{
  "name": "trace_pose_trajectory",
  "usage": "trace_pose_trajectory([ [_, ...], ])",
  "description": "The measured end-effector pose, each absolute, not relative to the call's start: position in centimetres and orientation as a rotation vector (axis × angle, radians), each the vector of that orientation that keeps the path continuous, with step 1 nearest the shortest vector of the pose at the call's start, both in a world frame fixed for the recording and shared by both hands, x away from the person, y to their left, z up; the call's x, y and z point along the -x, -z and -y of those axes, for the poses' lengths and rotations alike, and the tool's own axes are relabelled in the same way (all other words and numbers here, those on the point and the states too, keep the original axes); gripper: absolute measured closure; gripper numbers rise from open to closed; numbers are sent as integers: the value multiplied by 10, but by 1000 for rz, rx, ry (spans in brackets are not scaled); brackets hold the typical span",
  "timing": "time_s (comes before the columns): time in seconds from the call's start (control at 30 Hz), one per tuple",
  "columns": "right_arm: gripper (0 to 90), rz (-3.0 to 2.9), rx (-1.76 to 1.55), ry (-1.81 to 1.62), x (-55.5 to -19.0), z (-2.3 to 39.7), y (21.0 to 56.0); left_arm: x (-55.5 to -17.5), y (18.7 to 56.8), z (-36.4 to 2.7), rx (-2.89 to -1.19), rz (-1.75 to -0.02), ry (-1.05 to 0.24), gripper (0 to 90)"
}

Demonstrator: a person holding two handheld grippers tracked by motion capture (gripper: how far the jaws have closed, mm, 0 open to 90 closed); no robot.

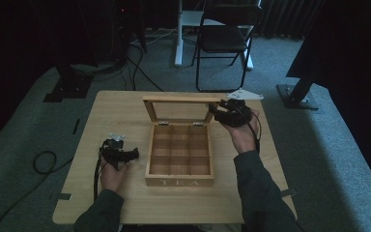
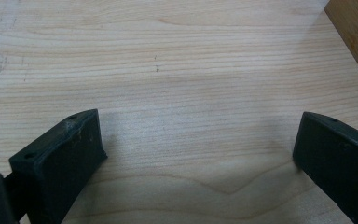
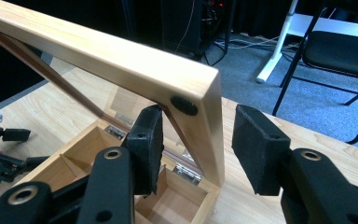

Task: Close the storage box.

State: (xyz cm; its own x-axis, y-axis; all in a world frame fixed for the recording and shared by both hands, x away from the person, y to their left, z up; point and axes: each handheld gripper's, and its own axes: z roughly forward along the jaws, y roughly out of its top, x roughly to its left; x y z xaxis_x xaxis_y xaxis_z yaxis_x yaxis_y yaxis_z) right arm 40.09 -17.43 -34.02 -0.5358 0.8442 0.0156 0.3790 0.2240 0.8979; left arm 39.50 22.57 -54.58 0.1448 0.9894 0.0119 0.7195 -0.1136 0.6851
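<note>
A wooden tea box (image 1: 179, 182) with several empty compartments stands mid-table, its glass-paned lid (image 1: 181, 99) raised upright at the back. My right gripper (image 1: 217, 112) is at the lid's right corner. In the right gripper view the jaws (image 3: 198, 140) straddle the lid's side rail (image 3: 121, 60): one pad lies by the inner face, and the other stands off the outer edge with a visible gap. My left gripper (image 1: 134, 153) rests left of the box, its jaws (image 2: 198, 149) wide open over bare tabletop, and the box corner (image 2: 356, 37) shows at the upper right.
The light wooden table (image 1: 116, 203) stands on grey carpet. A black folding chair (image 1: 224, 36) and a white desk leg (image 1: 178, 34) are beyond the far edge. Cables (image 1: 43, 162) lie on the floor at left, with black stand bases at both sides.
</note>
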Motion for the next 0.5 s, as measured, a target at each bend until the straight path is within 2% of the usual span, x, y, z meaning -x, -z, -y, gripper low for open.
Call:
trace_pose_trajectory([
  [0.5,527,-2034,-1123,-1269,-385,174,342,-395,546,-226,-1900,-1628,-660,16],
])
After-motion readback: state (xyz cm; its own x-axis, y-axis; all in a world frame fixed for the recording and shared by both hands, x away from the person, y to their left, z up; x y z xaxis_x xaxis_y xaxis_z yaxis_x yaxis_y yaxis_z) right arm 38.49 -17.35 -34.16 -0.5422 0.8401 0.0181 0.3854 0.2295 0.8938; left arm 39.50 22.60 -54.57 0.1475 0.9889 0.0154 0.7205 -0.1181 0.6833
